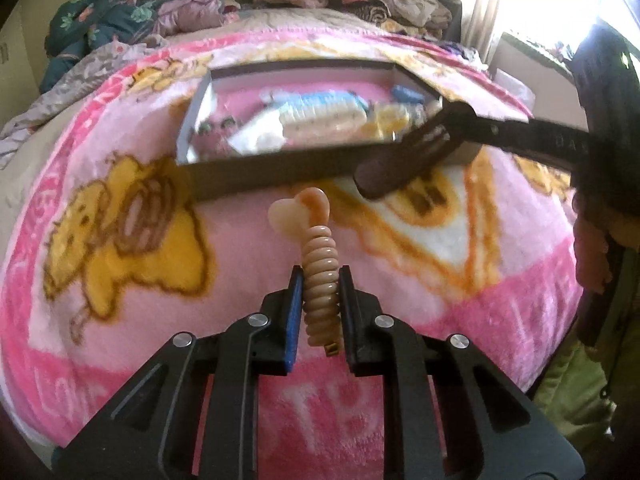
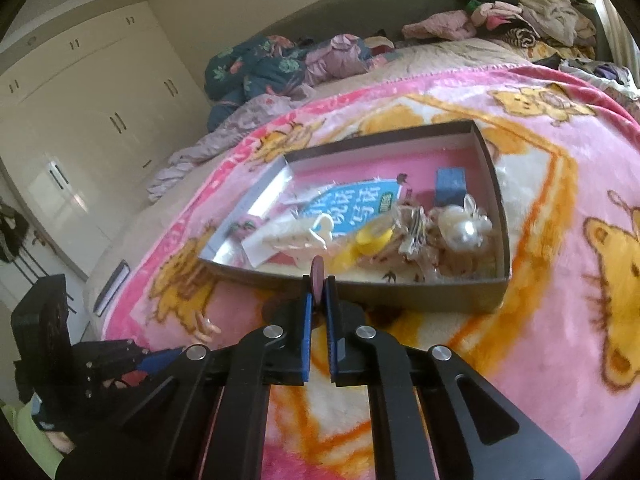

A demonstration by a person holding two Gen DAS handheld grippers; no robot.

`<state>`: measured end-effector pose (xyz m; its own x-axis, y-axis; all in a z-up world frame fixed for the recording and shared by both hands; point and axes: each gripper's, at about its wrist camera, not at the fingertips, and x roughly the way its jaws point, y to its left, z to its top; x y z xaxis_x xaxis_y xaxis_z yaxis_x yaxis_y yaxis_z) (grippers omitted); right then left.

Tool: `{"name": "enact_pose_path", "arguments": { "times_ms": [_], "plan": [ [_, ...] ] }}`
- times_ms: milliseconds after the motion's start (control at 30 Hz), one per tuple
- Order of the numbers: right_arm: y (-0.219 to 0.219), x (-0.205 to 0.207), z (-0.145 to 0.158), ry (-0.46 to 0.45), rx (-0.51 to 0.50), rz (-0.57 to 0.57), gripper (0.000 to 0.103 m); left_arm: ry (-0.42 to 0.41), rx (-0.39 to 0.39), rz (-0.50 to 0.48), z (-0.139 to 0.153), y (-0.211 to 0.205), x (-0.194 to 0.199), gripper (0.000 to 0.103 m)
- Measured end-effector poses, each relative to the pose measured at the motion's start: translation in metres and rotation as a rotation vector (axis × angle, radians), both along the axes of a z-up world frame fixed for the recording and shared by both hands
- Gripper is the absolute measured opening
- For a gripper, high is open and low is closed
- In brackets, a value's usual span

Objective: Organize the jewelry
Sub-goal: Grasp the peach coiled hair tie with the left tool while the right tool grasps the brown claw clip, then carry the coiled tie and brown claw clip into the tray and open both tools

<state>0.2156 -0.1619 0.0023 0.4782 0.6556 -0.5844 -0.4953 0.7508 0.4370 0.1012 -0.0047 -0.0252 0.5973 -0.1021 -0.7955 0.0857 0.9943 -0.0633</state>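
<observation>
In the left wrist view, the left gripper (image 1: 320, 280) points down at the pink blanket (image 1: 120, 300) and pinches a beige coiled hair tie (image 1: 320, 276), raised before the box (image 1: 256, 176). In the right wrist view, the right gripper (image 2: 319, 286) tilts down and pinches a thin pink piece (image 2: 317, 278) at the box's near wall (image 2: 400, 292).

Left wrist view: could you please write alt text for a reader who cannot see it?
The left gripper is shut on a beige spiral hair tie with a heart charm, above a pink cartoon-print fleece blanket. Beyond lies an open, shallow brown cardboard box of trinkets.
</observation>
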Motion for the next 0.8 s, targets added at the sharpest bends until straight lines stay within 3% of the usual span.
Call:
{"name": "enact_pose_path", "arguments": {
  "times_ms": [400, 800],
  "plan": [
    [-0.022, 0.022, 0.044, -0.057, 0.068, -0.058, 0.006, -0.085, 0.015, 0.026, 0.045, 0.009, 0.055, 0.011],
    [-0.044, 0.061, 0.036, -0.031, 0.052, -0.174, 0.005, -0.061, -0.033, 0.059, 0.043, 0.021, 0.102, 0.011]
  ]
}}
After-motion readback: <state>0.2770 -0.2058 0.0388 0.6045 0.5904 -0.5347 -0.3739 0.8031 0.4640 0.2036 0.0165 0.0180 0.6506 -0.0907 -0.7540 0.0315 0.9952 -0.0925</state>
